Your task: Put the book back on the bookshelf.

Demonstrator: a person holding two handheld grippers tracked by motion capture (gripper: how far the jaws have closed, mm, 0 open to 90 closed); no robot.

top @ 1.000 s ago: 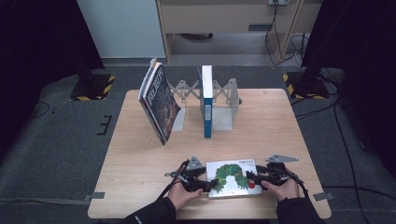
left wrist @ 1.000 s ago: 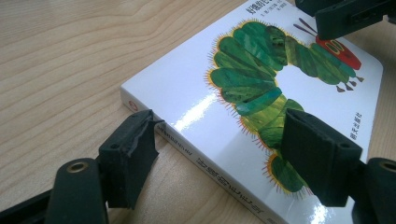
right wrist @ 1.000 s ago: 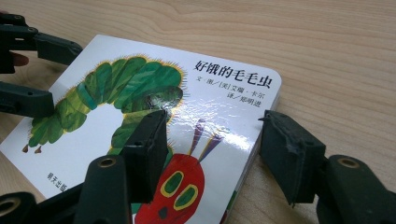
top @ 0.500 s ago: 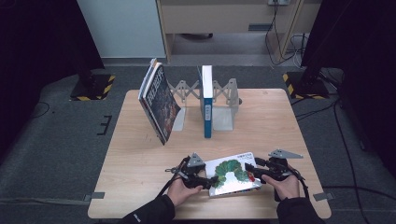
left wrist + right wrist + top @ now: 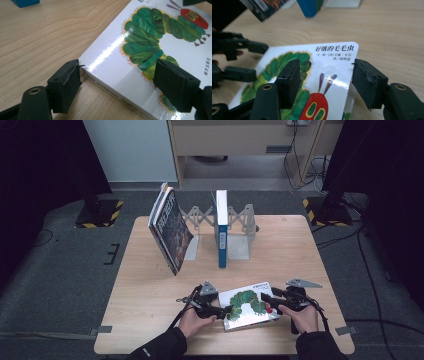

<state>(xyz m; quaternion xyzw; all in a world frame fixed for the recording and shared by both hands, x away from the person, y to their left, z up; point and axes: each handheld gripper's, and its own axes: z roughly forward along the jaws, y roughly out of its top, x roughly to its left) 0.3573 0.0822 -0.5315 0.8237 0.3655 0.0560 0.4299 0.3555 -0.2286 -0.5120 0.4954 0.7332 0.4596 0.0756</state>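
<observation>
A white picture book (image 5: 247, 306) with a green caterpillar on its cover lies skewed at the table's front edge, between my two grippers. My left gripper (image 5: 226, 310) is at its left end. In the left gripper view (image 5: 117, 82) the jaws have just been opening and straddle the book's (image 5: 117, 62) spine corner; one pad (image 5: 67, 82) touches that corner and the other sits over the cover. My right gripper (image 5: 267, 301) is at the right end. In the right gripper view (image 5: 325, 80) it stands open across the book's (image 5: 332, 72) right edge, not clamped.
A folding metal rack (image 5: 240, 220) stands at the back of the wooden table (image 5: 150, 295), with a blue book (image 5: 221, 227) upright in it. A dark-covered book (image 5: 170, 230) leans at its left. Bare wood lies between the rack and the grippers.
The picture book lay square and flat a second ago. It now sits skewed, with its far right corner higher in the picture. Both hands have hardly shifted.
</observation>
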